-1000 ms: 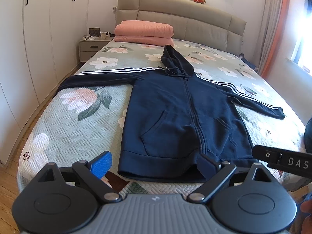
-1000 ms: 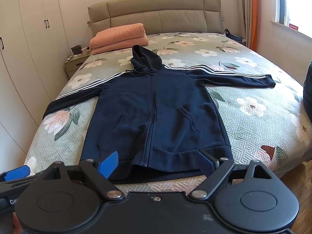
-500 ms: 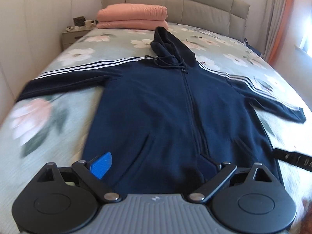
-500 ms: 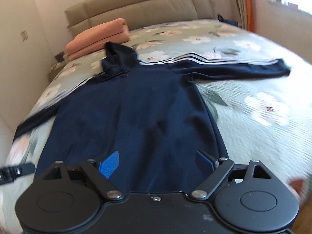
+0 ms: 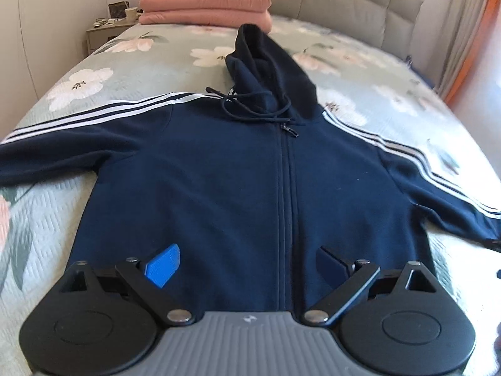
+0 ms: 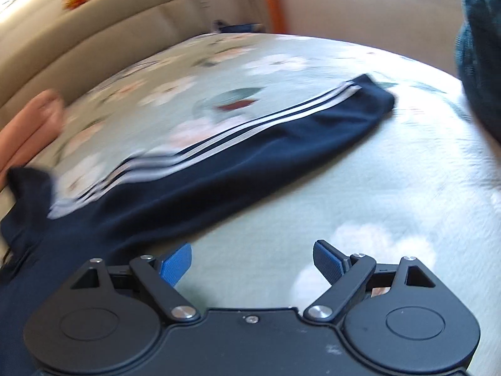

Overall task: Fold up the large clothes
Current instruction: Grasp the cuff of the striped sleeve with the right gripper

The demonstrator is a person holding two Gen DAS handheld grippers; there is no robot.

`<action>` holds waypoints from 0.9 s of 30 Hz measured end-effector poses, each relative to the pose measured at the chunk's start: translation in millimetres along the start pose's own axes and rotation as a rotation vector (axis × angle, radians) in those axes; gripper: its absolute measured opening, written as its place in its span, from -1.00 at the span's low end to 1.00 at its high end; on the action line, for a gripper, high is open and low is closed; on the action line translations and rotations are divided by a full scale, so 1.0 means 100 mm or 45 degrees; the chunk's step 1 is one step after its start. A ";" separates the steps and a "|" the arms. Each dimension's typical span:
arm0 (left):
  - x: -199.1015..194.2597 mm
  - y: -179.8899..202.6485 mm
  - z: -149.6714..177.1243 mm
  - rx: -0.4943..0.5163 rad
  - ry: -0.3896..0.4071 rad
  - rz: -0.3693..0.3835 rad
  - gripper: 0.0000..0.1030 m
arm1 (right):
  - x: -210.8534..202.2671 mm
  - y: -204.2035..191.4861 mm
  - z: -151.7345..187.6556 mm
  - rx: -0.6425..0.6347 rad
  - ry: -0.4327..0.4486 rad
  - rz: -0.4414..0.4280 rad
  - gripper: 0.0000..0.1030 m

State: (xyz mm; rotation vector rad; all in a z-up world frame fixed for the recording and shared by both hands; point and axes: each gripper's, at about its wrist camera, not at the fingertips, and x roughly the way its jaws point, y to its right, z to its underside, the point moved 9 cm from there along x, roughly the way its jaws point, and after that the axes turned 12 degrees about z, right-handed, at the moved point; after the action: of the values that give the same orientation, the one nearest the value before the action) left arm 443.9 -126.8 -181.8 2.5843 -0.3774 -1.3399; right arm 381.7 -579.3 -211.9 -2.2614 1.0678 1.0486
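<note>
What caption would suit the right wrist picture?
Open right claw hovers over the floral bedspread, facing the navy hoodie's striped sleeve.

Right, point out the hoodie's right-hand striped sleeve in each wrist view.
Left wrist: the striped sleeve runs down the right edge.
Right wrist: it lies across the middle, cuff upper right.
Shared landmark: the pink folded bedding by the headboard, blurred at far left.
</note>
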 end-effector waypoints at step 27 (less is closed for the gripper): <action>0.73 0.31 -0.38 -0.151 -0.163 -0.189 0.76 | 1.75 0.55 -1.58 -0.105 0.136 0.299 -0.55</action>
State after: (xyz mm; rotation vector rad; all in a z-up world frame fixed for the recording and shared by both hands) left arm 510.9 -176.5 -207.3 2.4782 -0.1225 -1.5327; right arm 482.8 -795.6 -253.1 -2.3210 1.3862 1.0904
